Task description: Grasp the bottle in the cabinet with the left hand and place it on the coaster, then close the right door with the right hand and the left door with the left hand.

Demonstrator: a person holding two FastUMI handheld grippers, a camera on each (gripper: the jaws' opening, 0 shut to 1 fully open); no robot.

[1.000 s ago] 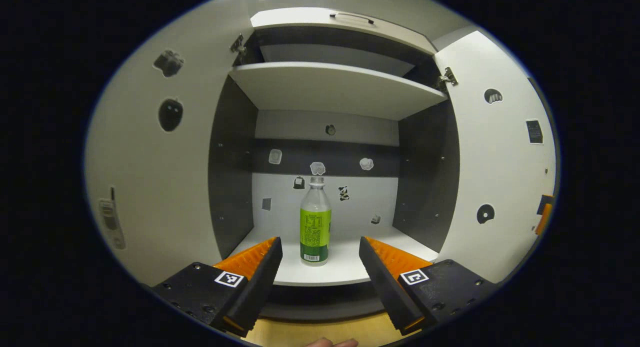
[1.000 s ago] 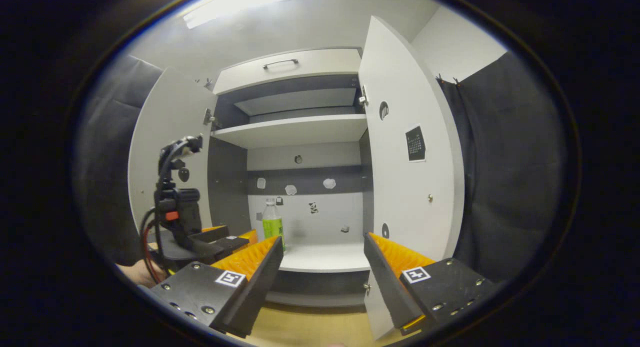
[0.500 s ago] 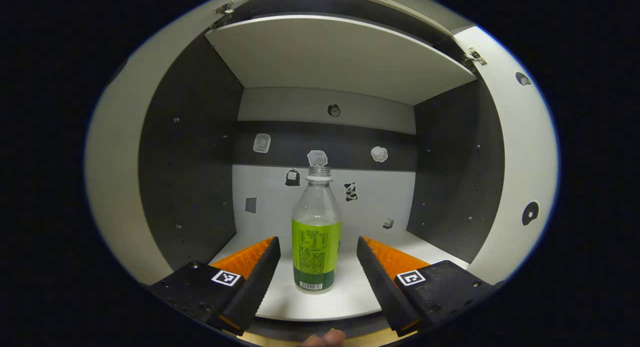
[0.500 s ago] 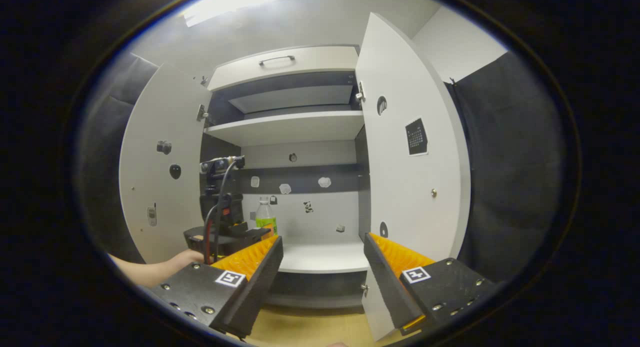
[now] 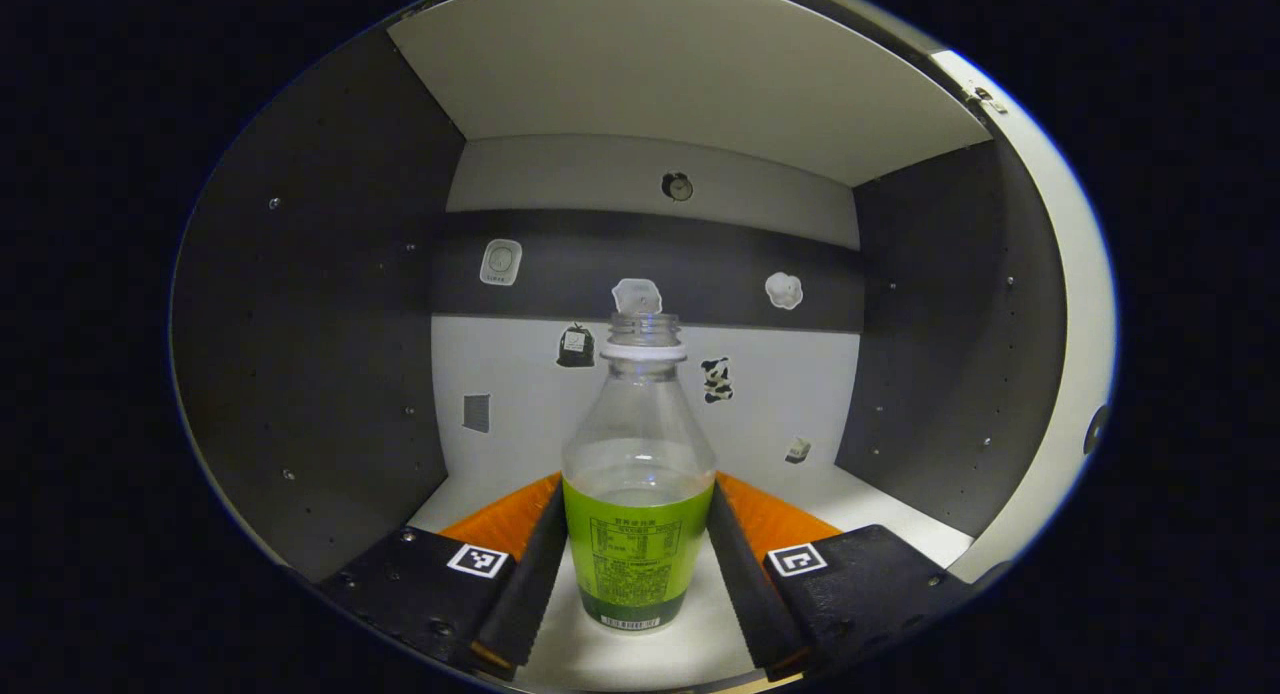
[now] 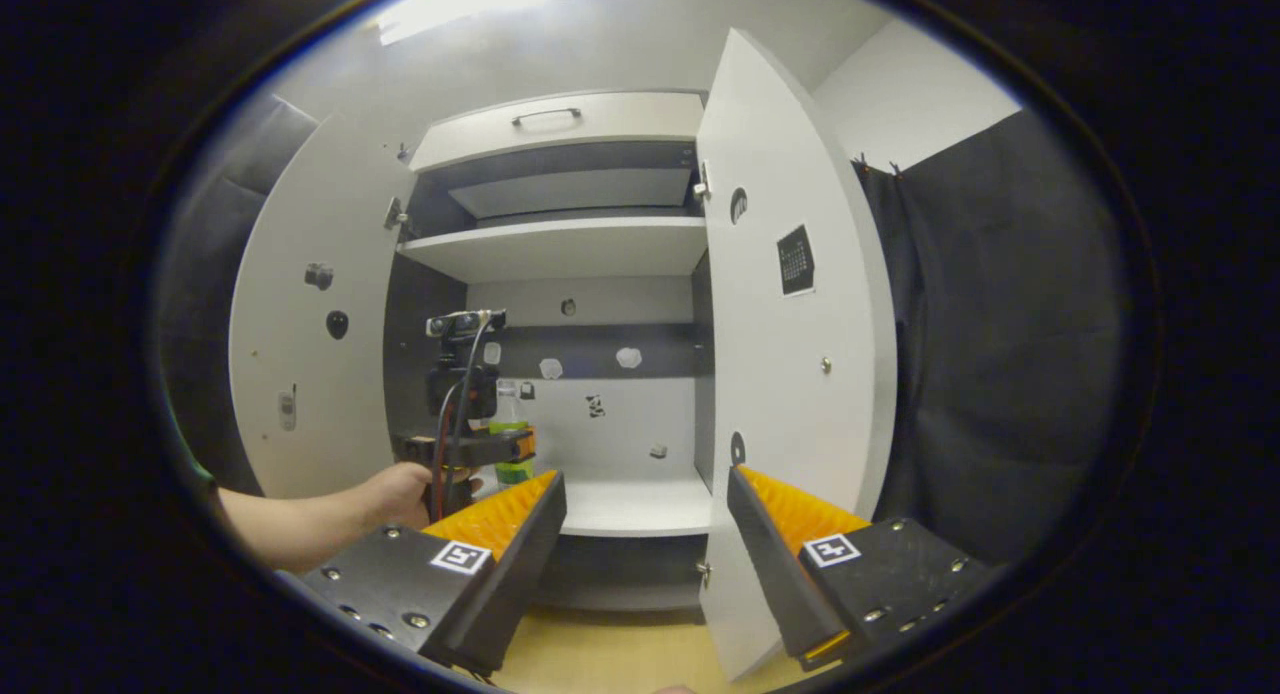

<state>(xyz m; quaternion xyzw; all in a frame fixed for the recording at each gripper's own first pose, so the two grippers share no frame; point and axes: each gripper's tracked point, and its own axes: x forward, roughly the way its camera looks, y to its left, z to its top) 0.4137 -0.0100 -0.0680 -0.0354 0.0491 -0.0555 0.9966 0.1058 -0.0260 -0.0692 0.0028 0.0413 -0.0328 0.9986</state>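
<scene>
Advancing since a second ago, the left gripper (image 5: 638, 574) is bracketing the green-labelled clear plastic bottle (image 5: 638, 514) at 6 o'clock — fingers (image 5: 535, 564) apparently touching it, ready for lifting; the right gripper (image 6: 645, 534) is waiting released.

So the clear plastic bottle with the green label (image 5: 638, 534) is standing upright on the cabinet's white lower shelf (image 5: 880, 499), toward its front edge, cap off, mostly empty. The white right door (image 6: 790, 374) and the white left door (image 6: 300, 354) are both swung wide open, stickers on their inner faces.
</scene>
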